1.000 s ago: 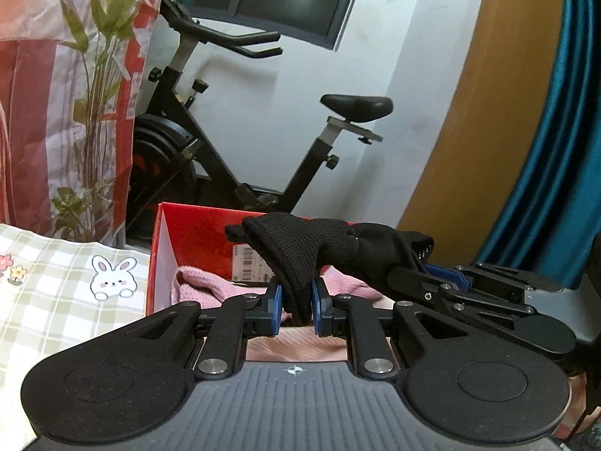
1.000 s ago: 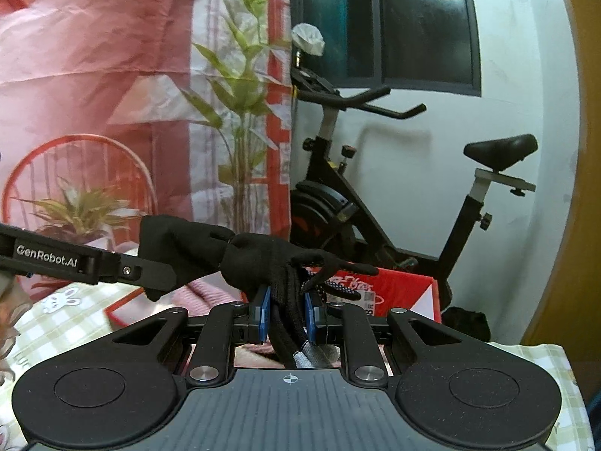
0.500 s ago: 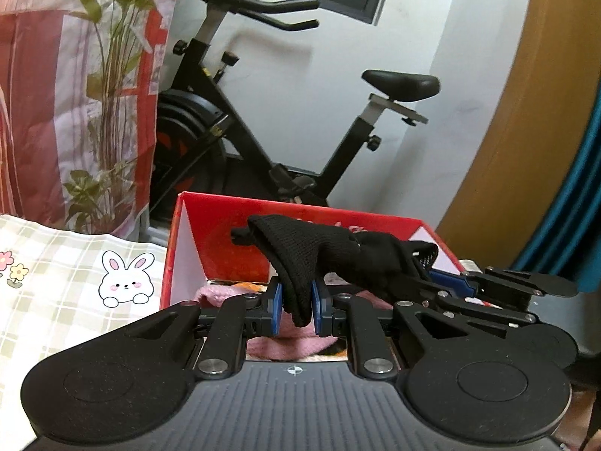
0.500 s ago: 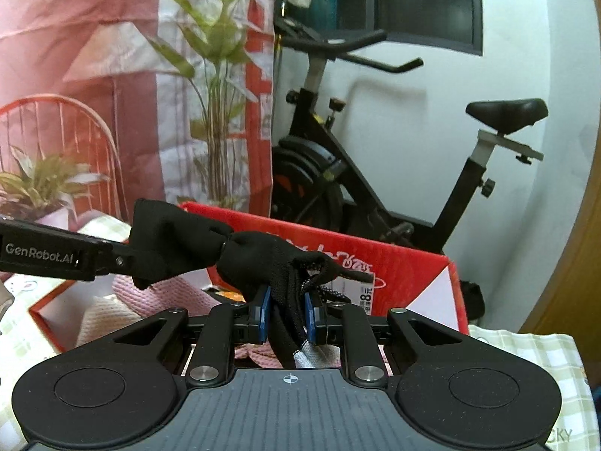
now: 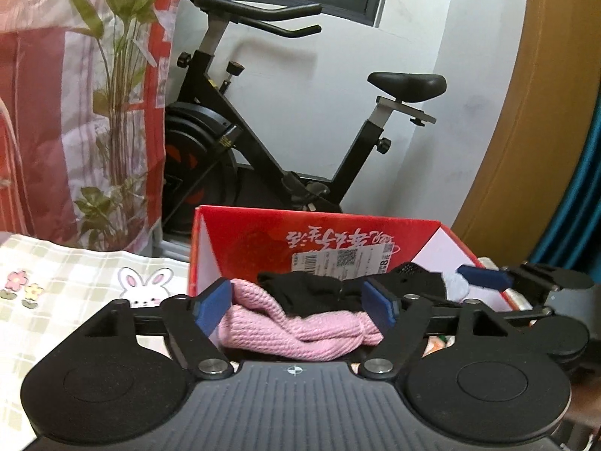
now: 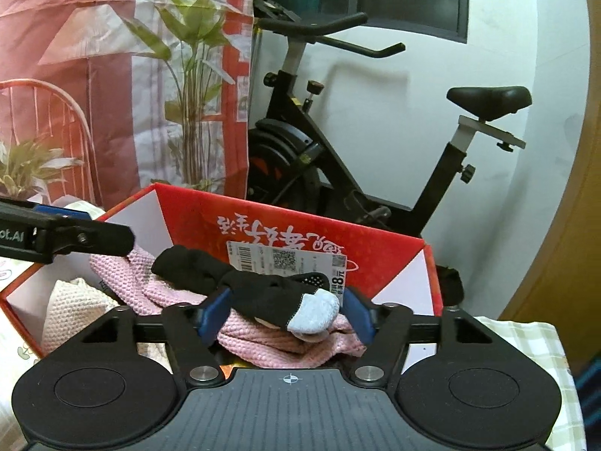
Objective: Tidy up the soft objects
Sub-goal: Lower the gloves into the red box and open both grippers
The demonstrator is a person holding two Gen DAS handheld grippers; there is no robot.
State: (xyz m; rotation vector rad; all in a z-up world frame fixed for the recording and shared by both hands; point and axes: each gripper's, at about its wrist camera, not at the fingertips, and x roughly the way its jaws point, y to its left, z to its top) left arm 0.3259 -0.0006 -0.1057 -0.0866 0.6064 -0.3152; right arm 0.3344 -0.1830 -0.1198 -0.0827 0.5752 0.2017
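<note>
Black glove now dropped, crumpled on pink knit in red box; both hand-held grippers wide, empty.

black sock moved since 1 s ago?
Yes. The black sock has dropped from above the red box's rim onto the pink cloth inside; both grippers let go.

Black sock draped over pink knit inside red box.

Pink knit partly under black sock, box floor hidden (label print unreadable)
</note>
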